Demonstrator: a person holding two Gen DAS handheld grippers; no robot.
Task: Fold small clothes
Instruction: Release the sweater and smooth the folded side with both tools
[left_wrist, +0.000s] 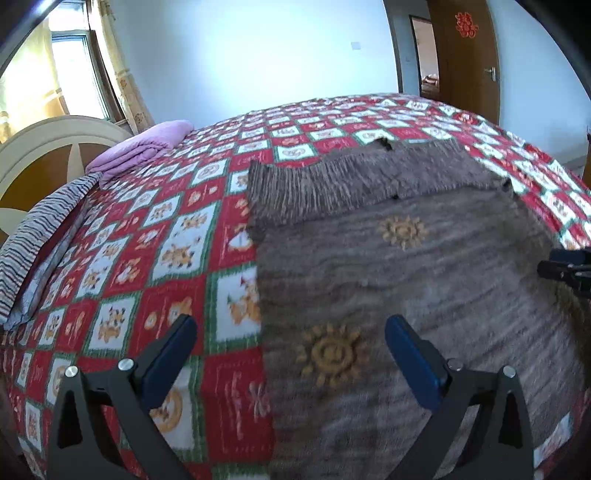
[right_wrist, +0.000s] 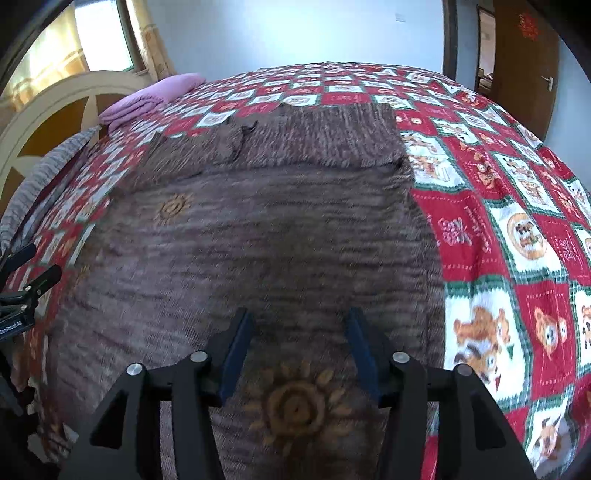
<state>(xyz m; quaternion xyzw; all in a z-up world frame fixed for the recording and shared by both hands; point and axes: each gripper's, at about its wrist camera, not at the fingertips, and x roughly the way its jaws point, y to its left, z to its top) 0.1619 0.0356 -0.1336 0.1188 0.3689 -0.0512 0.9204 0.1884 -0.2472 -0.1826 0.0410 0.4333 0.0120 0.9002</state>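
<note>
A brown-grey knitted garment with yellow sun motifs lies spread flat on a red, white and green quilt. Its ribbed band is at the far end. My left gripper hangs open above the garment's left edge, one finger over the quilt and one over the knit. In the right wrist view the garment fills the middle. My right gripper is open above it, just beyond a sun motif, with nothing between its pads. Each gripper shows at the edge of the other's view: the right gripper and the left gripper.
A folded pink blanket and a striped pillow lie by the headboard at the far left. Quilt stretches to the right of the garment. A wooden door stands beyond the bed.
</note>
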